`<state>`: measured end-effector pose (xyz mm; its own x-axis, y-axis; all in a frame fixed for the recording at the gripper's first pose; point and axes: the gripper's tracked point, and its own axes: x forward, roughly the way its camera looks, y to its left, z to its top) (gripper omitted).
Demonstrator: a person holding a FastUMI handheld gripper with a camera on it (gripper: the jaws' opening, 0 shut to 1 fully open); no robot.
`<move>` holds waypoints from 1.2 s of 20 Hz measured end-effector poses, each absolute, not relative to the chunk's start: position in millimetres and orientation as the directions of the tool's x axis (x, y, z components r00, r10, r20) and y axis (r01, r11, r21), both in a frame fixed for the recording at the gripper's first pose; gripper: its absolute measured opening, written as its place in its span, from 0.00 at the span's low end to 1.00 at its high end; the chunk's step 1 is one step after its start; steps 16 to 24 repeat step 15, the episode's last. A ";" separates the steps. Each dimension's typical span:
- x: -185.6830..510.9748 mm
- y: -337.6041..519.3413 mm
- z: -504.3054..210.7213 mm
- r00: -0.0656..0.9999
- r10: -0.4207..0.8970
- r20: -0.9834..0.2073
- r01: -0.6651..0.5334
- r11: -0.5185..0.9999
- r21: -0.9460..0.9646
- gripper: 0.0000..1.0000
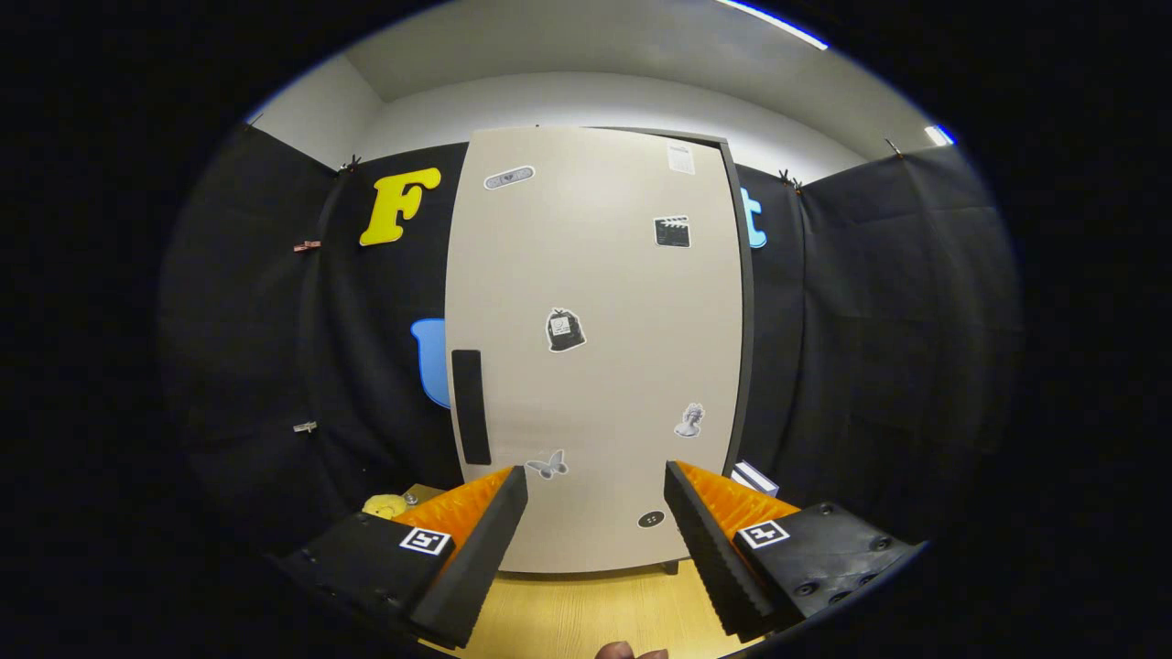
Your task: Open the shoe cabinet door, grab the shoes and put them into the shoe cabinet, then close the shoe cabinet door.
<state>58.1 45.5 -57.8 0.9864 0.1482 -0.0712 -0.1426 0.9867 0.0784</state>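
1. The shoe cabinet [746, 302] stands upright on the wooden tabletop [586, 609] just beyond the fingers, and its door [595, 348] lies shut, or very nearly so, flat across the front.
2. A dark vertical handle [471, 406] sits on the door's side away from the dark cabinet edge; several small stickers dot the panel.
3. A yellow thing [385, 504] lies low beside the cabinet on the handle side. It may be the shoes, but I cannot tell.
4. A shut door fits two stages: shoes yet to go in, or already stowed behind it. The picture does not settle which.
5. The gripper [595, 499] holds nothing; its fingers stand wide apart, aimed at the lower door between handle and far edge.
6. Risks, as I judge them: the fingers point at bare panel, so a push forward would shove the light-looking cabinet back. A pull on the slim, flush handle could slip off. A tug low on a tall cabinet might tip it or drag it.
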 end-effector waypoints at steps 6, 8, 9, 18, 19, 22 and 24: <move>55.8 41.4 -58.5 0.986 0.153 -0.065 -0.147 0.985 0.086 0.98; 58.1 40.3 -60.6 0.985 0.159 -0.064 -0.153 0.984 0.088 0.98; 58.6 39.9 -62.4 0.984 0.165 -0.067 -0.159 0.983 0.091 0.98; 61.6 35.5 -65.9 0.977 0.198 -0.075 -0.189 0.976 0.107 0.98; 61.6 35.5 -65.9 0.977 0.198 -0.075 -0.189 0.976 0.107 0.98; 61.6 35.5 -65.9 0.977 0.198 -0.075 -0.189 0.976 0.107 0.98; 61.6 35.5 -65.9 0.977 0.198 -0.075 -0.189 0.976 0.107 0.98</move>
